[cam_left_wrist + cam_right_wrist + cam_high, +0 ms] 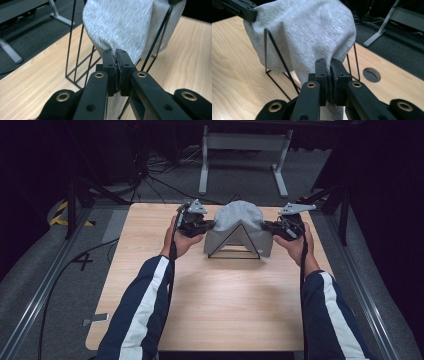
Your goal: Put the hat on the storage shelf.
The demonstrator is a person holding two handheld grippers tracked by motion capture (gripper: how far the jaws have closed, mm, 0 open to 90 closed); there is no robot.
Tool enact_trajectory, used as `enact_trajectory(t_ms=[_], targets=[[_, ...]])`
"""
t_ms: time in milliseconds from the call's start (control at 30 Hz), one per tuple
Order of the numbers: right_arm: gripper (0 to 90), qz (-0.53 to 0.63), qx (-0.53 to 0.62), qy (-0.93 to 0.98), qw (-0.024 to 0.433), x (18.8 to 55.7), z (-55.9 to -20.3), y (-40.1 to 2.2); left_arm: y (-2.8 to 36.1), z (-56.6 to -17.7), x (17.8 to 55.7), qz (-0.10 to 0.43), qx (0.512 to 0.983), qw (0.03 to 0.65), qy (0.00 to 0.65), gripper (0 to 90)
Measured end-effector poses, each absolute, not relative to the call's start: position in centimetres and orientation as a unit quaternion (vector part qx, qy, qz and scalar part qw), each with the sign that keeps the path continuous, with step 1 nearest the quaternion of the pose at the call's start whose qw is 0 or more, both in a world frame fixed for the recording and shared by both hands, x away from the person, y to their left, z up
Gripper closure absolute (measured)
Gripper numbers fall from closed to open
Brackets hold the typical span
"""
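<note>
— Where is the grey cloth (pixel 239 222)?

— Draped over a black wire rack (pixel 235 245) that stands on the tabletop (pixel 215 305), near the far edge and about midway between the left and right edges. The cloth covers the top of the rack and hangs down both sides; the triangular front of the frame shows below it.

— And the grippers?

— The left gripper (pixel 212 225) meets the cloth on its left side, the right gripper (pixel 264 226) on its right side — one at each flank of the rack. In the left gripper view the two black jaws are pressed together with a fold of the grey cloth (pixel 120 30) pinched between them. The right gripper view shows the same: jaws closed tight on an edge of the cloth (pixel 312 32), with the wire rack (pixel 274 55) just behind.

— What surrounds it?

— The person's hands and striped sleeves (pixel 145 305) come in from the near edge. A round hole (pixel 372 74) sits in the tabletop near the rack. Beyond the far edge, on the grey floor, stand the legs of a white frame (pixel 245 150) and some cables (pixel 155 170).
</note>
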State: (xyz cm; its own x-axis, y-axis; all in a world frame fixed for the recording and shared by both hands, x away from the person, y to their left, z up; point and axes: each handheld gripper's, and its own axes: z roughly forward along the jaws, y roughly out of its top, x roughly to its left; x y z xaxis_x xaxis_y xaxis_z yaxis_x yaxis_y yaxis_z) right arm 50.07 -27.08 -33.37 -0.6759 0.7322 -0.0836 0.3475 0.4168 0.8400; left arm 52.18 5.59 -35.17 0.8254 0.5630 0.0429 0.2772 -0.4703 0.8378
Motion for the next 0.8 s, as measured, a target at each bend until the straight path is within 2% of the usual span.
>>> enact_trajectory(t_ms=[133,433,667,800], targets=[[85.6,0.411,0.340,0.818,0.217,50.1,-35.4,-26.7,5.1,-36.4,52.0,0.178,0.855,0.419,0.249,87.2],[85.5,0.393,0.350,0.824,0.208,50.5,-37.3,-26.3,4.7,-38.3,52.1,0.179,0.869,0.391,0.246,87.1],[85.2,0.385,0.358,0.825,0.205,50.6,-38.3,-26.2,4.8,-39.4,52.1,0.173,0.867,0.391,0.258,86.9],[81.8,0.385,0.356,0.822,0.221,50.4,-37.8,-26.3,5.6,-38.6,51.4,0.188,0.860,0.401,0.253,85.6]])
